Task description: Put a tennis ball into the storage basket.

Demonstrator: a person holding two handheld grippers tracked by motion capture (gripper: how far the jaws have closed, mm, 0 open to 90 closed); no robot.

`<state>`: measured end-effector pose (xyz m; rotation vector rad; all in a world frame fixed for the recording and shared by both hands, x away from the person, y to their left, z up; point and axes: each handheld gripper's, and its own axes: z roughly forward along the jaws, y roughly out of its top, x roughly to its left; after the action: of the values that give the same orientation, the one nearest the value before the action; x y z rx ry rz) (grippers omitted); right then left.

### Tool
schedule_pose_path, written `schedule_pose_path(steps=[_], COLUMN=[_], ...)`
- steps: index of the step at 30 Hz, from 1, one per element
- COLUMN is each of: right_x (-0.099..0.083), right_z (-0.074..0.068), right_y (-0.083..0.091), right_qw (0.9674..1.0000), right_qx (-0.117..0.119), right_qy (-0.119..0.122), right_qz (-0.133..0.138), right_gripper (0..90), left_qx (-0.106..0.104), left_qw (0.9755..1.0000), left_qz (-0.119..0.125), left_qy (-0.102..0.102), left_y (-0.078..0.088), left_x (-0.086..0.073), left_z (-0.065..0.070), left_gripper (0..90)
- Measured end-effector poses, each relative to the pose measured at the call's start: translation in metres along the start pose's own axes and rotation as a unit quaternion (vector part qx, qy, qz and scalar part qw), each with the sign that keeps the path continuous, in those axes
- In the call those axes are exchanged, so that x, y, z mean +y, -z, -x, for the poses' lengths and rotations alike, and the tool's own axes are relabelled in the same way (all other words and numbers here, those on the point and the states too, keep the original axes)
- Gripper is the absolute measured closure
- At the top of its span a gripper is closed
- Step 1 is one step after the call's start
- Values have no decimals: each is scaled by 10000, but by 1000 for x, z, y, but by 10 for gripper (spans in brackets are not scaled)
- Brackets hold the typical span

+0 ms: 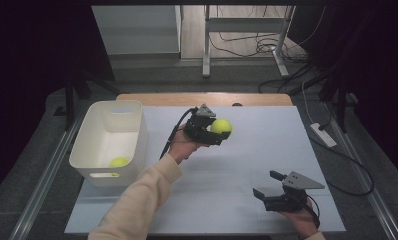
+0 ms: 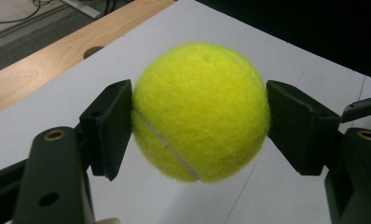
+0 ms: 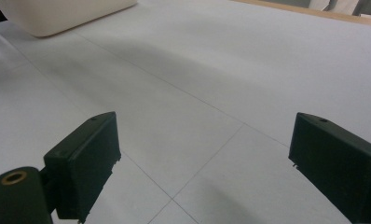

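1. Gripping is complete on the left gripper [image 2: 200, 116]: its two black pads press on opposite sides of a yellow tennis ball [image 2: 200, 112], with no gap on either side. In the high view the held ball [image 1: 221, 126] is carried clear of the sheet, to the right of the white bin [image 1: 132, 137] and well apart from it.
2. The right gripper [image 3: 202, 163] stands with its jaws wide apart and nothing between them; bare white sheet [image 3: 211, 70] lies ahead of it. In the high view it [image 1: 269, 185] hovers low near the front edge of the sheet, well to the right of the bin.
3. Step in hand, as judged: transfer. The ball is secured and lifted but not yet deposited.
4. Next move, as judged: carry the ball leftward until it is above the bin opening, clearing the near wall, then part the jaws. Releasing short of the rim would likely let the ball roll off across the sheet.
5. Count, relative to the bin:
   - Tennis balls: two. One held outside the bin; a second ball [image 1: 119, 162] resting inside, at the front of the floor.
   - Bins: one.
   - Grippers: two.
   - Sheets: one, over a wooden table [image 1: 162, 99] whose edge shows behind the bin.
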<state>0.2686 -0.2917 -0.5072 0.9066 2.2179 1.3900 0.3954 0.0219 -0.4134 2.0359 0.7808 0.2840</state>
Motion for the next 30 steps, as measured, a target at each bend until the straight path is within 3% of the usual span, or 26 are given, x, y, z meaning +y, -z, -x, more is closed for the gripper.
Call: schedule_pose_path(steps=[30], right_x=[0], right_z=[-1], right_y=[0], right_qw=[10000], right_qx=[-44], right_qy=[-14], right_qz=[-6], right_gripper=[85], left_qx=[82], left_qw=[9996], left_qz=[261], left_qy=[22], left_y=[26], left_x=[-3], left_z=[-2], left_gripper=[275])
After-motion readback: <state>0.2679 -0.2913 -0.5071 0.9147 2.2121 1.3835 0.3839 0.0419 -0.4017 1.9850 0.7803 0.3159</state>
